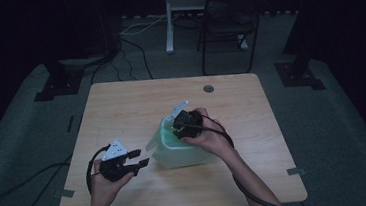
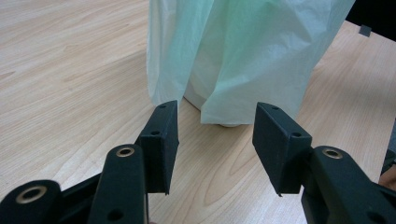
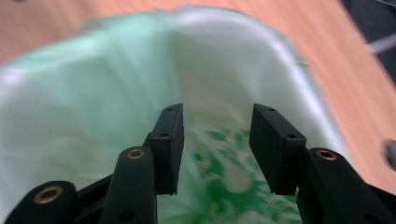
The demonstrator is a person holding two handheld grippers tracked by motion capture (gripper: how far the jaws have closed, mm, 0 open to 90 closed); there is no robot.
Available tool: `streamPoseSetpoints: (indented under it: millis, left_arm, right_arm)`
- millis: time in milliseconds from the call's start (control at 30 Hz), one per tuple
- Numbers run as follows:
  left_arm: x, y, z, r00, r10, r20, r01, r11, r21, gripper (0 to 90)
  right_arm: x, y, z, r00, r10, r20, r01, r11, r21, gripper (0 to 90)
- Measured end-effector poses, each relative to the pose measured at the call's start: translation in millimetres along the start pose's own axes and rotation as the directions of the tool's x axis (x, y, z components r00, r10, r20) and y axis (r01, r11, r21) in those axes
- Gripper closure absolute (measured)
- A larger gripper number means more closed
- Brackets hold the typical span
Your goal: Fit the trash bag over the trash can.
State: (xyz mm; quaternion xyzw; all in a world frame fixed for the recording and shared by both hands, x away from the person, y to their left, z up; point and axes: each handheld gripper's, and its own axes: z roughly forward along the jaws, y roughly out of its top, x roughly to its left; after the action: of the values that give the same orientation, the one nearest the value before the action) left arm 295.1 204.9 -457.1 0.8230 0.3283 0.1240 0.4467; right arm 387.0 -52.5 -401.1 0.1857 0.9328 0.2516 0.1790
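A small white bin (image 1: 185,153) lined with a pale green plastic bag (image 1: 166,134) stands at the middle of the wooden table (image 1: 121,103). My right gripper (image 1: 180,126) hovers over the bin's mouth and points down into it, jaws open; in the right gripper view the gripper (image 3: 215,144) looks into the bag's inside (image 3: 93,102), with nothing between the jaws. My left gripper (image 1: 140,158) is low over the table left of the bin, open and apart from it. In the left gripper view the gripper (image 2: 215,140) faces the bag's hanging skirt (image 2: 243,56).
A round cable hole (image 1: 208,88) sits near the table's far edge. Beyond the table stand a dark chair (image 1: 229,23) and a white desk leg (image 1: 168,24). Cables trail over the floor at left (image 1: 23,187). Bare tabletop lies left of and behind the bin.
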Motion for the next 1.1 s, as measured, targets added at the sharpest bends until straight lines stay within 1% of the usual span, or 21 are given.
streamPoseSetpoints:
  millis: [67, 100, 133, 167, 200, 233, 267, 300, 333, 433, 467, 500, 567, 600, 633, 667, 700, 767, 1000, 1100]
  left_arm:
    - [-0.3, 0.0, -0.2, 1.0000, -0.001, 0.000, 0.001, 1.0000, -0.001, 51.5]
    - [-0.3, 0.1, -0.2, 1.0000, 0.000, 0.000, 0.000, 1.0000, -0.001, 51.5]
    - [-0.3, 0.1, -0.2, 1.0000, 0.000, 0.000, 0.000, 1.0000, -0.001, 51.5]
    - [-0.5, 0.2, -0.3, 1.0000, 0.000, 0.000, 0.000, 1.0000, -0.002, 51.5]
    - [-0.7, 0.2, -0.3, 1.0000, -0.001, 0.000, 0.001, 1.0000, -0.002, 51.5]
    - [-0.7, 0.2, -0.2, 1.0000, 0.000, 0.000, 0.000, 1.0000, -0.001, 51.5]
    - [-0.7, 0.2, -0.2, 1.0000, 0.000, 0.000, 0.000, 1.0000, -0.001, 51.5]
    - [-0.6, 0.2, -0.1, 1.0000, 0.000, 0.000, 0.000, 1.0000, -0.001, 51.5]
    - [-0.5, 0.1, 0.0, 1.0000, -0.001, 0.000, 0.001, 1.0000, -0.001, 51.5]
    - [-0.2, 0.0, -0.2, 1.0000, -0.001, -0.001, 0.001, 1.0000, -0.001, 51.5]
    - [-0.2, 0.0, -0.2, 1.0000, -0.001, -0.001, 0.001, 1.0000, -0.001, 51.5]
    - [-0.1, -0.1, -0.3, 1.0000, -0.001, -0.001, 0.001, 1.0000, -0.002, 51.5]
    - [0.2, 0.0, -0.5, 1.0000, 0.001, -0.002, -0.001, 1.0000, -0.002, 51.5]
    - [0.2, 0.0, -0.5, 1.0000, 0.001, -0.002, -0.001, 1.0000, -0.002, 51.5]
    - [0.2, -0.1, -0.5, 1.0000, 0.000, -0.001, 0.000, 1.0000, -0.001, 51.4]
    - [0.2, 0.0, -0.1, 1.0000, 0.000, -0.001, 0.000, 1.0000, 0.000, 51.5]
    - [0.2, 0.0, -0.1, 1.0000, 0.000, -0.001, 0.000, 1.0000, 0.000, 51.4]
    - [0.1, -0.1, 0.7, 1.0000, 0.001, 0.000, -0.001, 1.0000, 0.003, 51.4]
    - [0.1, -0.2, 0.4, 1.0000, -0.001, 0.000, 0.001, 1.0000, 0.002, 51.5]
    - [0.0, -0.2, 0.5, 1.0000, -0.001, 0.000, 0.001, 1.0000, 0.003, 51.4]
  right_arm:
    - [3.6, 0.5, -0.4, 0.9977, -0.016, -0.065, 0.015, 1.000, -0.016, 53.4]
    - [5.3, 0.5, -1.1, 0.9950, -0.021, -0.098, 0.018, 0.999, -0.026, 53.0]
    - [5.7, 0.5, -1.6, 0.9928, -0.026, -0.117, 0.022, 0.999, -0.035, 52.9]
    - [5.7, 0.5, -1.6, 0.9928, -0.026, -0.117, 0.022, 0.999, -0.035, 52.9]
    - [5.9, 0.1, -3.5, 0.9844, -0.028, -0.174, 0.019, 0.998, -0.054, 52.1]
    - [4.7, -0.8, -5.4, 0.9769, -0.026, -0.212, 0.011, 0.997, -0.072, 51.1]
    - [4.7, -0.8, -5.4, 0.9769, -0.026, -0.212, 0.011, 0.997, -0.072, 51.1]
    - [4.0, -1.6, -6.5, 0.9744, -0.020, -0.224, 0.002, 0.997, -0.078, 50.8]
    - [1.5, -3.7, -8.4, 0.9725, -0.008, -0.233, -0.015, 0.995, -0.096, 50.1]
    - [-4.3, -8.8, -12.0, 0.9760, 0.020, -0.217, -0.046, 0.992, -0.114, 48.1]
    - [-4.3, -8.8, -12.0, 0.9760, 0.020, -0.217, -0.046, 0.992, -0.114, 48.1]
    - [-7.0, -11.0, -13.4, 0.9768, 0.033, -0.211, -0.060, 0.991, -0.122, 47.7]
    - [-14.7, -17.5, -18.1, 0.9804, 0.070, -0.184, -0.098, 0.984, -0.147, 45.8]
    - [-14.7, -17.5, -18.1, 0.9804, 0.070, -0.184, -0.098, 0.984, -0.147, 45.8]
    - [-22.0, -23.2, -22.9, 0.9797, 0.108, -0.169, -0.137, 0.975, -0.172, 45.4]
    - [-25.0, -25.6, -25.1, 0.9789, 0.124, -0.162, -0.153, 0.972, -0.181, 45.1]
    - [-25.0, -25.6, -25.1, 0.9789, 0.124, -0.162, -0.153, 0.972, -0.181, 45.1]
    - [-31.0, -30.9, -29.6, 0.9761, 0.158, -0.149, -0.185, 0.963, -0.195, 44.8]
    - [-42.5, -46.1, -36.8, 0.9689, 0.215, -0.123, -0.239, 0.939, -0.246, 43.9]
    - [-46.9, -52.8, -39.6, 0.9638, 0.242, -0.113, -0.264, 0.927, -0.265, 43.5]
